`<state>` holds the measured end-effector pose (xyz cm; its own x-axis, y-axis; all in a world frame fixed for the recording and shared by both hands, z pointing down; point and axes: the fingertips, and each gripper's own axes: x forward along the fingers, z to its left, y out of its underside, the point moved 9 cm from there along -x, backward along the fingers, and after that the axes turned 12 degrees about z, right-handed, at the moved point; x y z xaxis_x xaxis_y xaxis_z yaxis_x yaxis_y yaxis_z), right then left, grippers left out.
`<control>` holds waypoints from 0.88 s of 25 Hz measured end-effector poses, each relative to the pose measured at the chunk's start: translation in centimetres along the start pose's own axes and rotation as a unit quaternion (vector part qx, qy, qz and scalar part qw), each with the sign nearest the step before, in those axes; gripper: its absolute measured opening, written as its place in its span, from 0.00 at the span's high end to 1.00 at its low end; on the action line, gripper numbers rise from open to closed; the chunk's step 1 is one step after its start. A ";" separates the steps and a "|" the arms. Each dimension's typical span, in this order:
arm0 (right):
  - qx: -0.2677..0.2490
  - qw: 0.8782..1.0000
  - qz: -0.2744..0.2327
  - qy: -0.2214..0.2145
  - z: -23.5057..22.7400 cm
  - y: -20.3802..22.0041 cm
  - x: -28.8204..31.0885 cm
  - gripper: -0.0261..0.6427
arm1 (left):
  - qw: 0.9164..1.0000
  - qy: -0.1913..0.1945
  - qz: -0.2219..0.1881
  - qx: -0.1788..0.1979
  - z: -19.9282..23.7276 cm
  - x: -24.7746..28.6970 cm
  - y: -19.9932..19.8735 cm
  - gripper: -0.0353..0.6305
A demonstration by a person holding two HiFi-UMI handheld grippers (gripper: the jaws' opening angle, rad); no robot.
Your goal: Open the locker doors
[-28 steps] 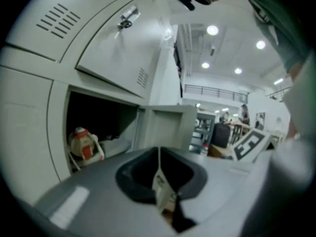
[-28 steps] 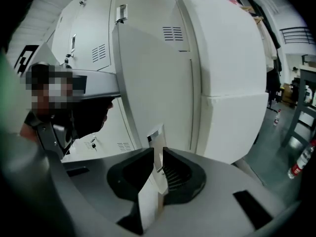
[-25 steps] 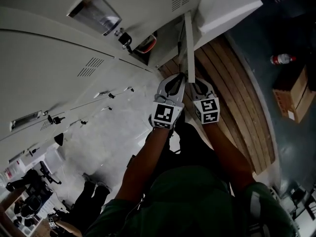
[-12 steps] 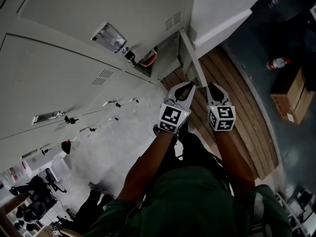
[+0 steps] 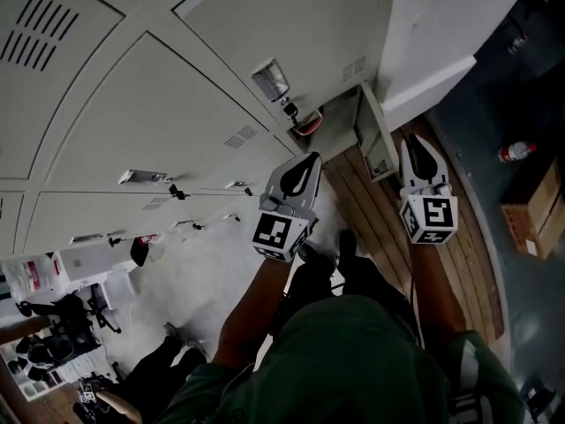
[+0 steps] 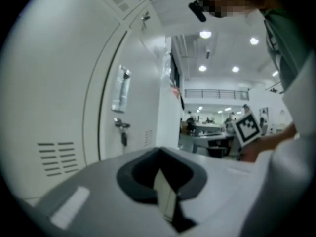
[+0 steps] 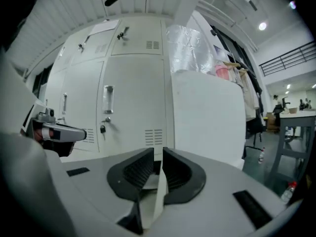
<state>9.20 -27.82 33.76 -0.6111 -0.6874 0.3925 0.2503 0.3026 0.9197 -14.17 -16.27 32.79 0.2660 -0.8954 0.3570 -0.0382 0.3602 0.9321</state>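
A wall of pale grey lockers (image 5: 168, 87) fills the head view. One low door (image 5: 378, 140) stands ajar, edge-on, and something red (image 5: 307, 124) shows in the gap. The shut door above it has a label holder (image 5: 269, 79) and a key lock (image 5: 287, 109). My left gripper (image 5: 300, 168) hangs shut and empty, just below that lock. My right gripper (image 5: 418, 153) is shut too, holding nothing, beside the ajar door's right side and apart from it. The left gripper view faces a shut door with a key lock (image 6: 122, 127). The right gripper view shows shut doors and a lock (image 7: 102, 127).
I stand on a slatted wooden platform (image 5: 446, 263). A bottle (image 5: 515, 152) and a cardboard box (image 5: 540, 210) lie on the dark floor to the right. A white side panel (image 7: 207, 117) ends the locker row. People and desks are further off at lower left.
Both grippers have drawn back from the ajar door's edge and moved apart. The head view has swung upward, so more of the upper lockers shows.
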 end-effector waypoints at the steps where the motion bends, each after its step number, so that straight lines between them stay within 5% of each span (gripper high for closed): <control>1: -0.002 1.000 -0.008 -0.023 0.7 -1.2 0.2 0.88 | 1.000 -0.012 -0.004 -0.003 0.5 -1.1 -0.7 0.94; 5: -0.014 0.992 -0.025 -0.122 4.6 -5.2 1.4 0.88 | 0.999 -0.046 -0.028 -0.007 2.0 -4.7 -3.0 0.94; 11: -0.055 0.974 -0.046 -0.215 9.9 -10.3 3.2 0.88 | 0.994 -0.093 -0.064 -0.002 3.6 -8.4 -5.2 0.94; 22: -0.108 0.952 -0.046 -0.283 15.0 -16.4 7.5 0.83 | 0.985 -0.134 -0.107 0.012 5.8 -10.5 -8.5 0.94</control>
<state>-10.76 -28.08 21.43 -0.9293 -0.2199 0.2968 0.2878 0.0728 0.9549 -22.25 -11.43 21.44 0.0065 -0.9881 0.1535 -0.0320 0.1532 0.9877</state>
